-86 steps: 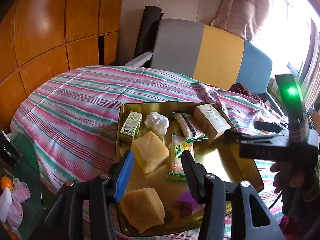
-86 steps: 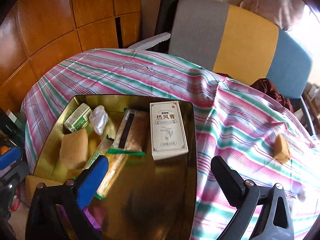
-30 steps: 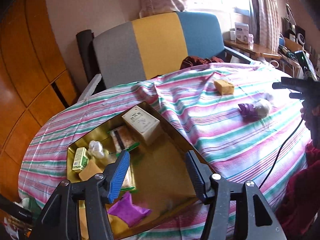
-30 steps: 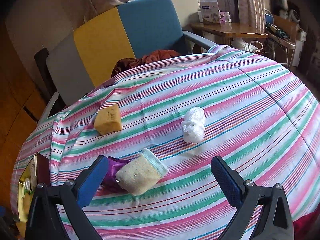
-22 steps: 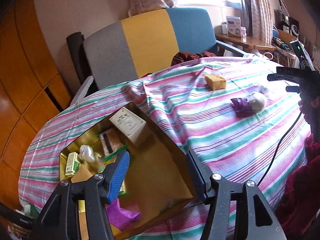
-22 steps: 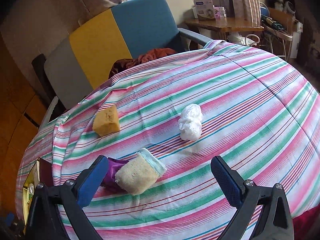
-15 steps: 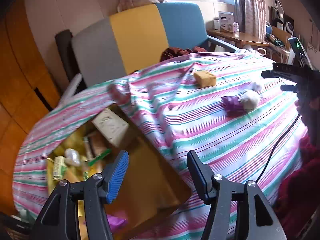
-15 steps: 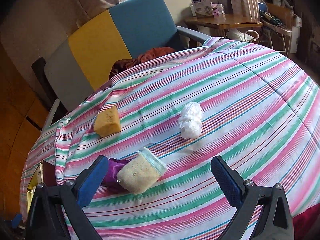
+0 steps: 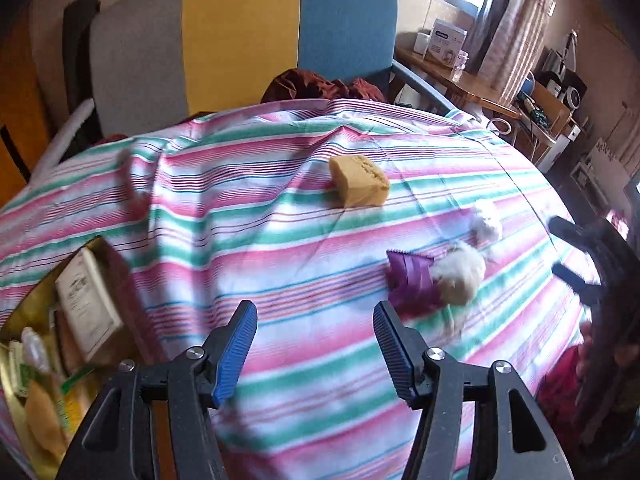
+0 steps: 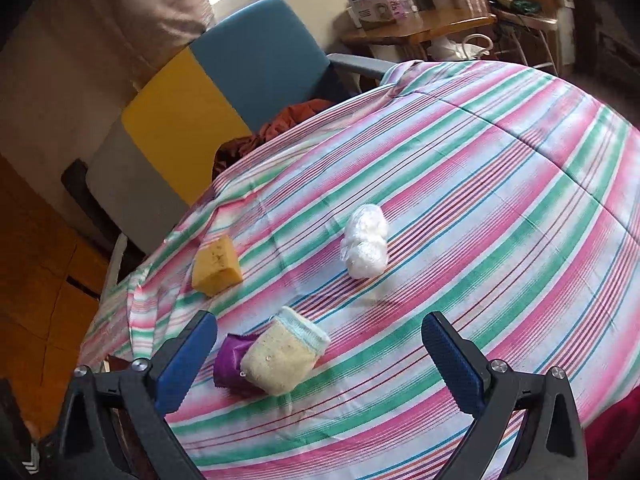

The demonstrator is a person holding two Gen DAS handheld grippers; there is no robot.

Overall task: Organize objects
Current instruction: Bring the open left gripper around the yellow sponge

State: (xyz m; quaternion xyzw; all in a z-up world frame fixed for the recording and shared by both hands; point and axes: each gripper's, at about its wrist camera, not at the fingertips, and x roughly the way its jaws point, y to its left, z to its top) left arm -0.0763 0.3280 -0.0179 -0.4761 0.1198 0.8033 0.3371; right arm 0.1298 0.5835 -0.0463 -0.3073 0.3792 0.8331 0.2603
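Since the earlier frames, the left gripper (image 9: 314, 338) has swung away from the gold metal tray (image 9: 24, 304), which now sits at the far left of its view, beyond the left finger. Its blue-padded fingers (image 9: 234, 350) stand apart with nothing between them, over the pink, green and white striped tablecloth (image 9: 240, 208). A white printed carton (image 9: 86, 304) leans inside the tray among other packets.

Ahead of the left gripper's fingers and well apart from them lies a yellow sponge block (image 9: 359, 187). Nearer, just ahead of the right finger, a purple foil packet (image 9: 410, 282) touches a cream knitted pouch with a pale blue cuff (image 9: 460, 272); a white crumpled plastic bundle (image 9: 486, 224) lies near them.

The right gripper (image 10: 318, 340) hovers with fingers wide apart and empty. The pouch (image 10: 282, 356) and packet (image 10: 230, 358) lie between its fingers, nearer the left one. The sponge (image 10: 216, 266) and bundle (image 10: 364, 246) lie farther ahead.
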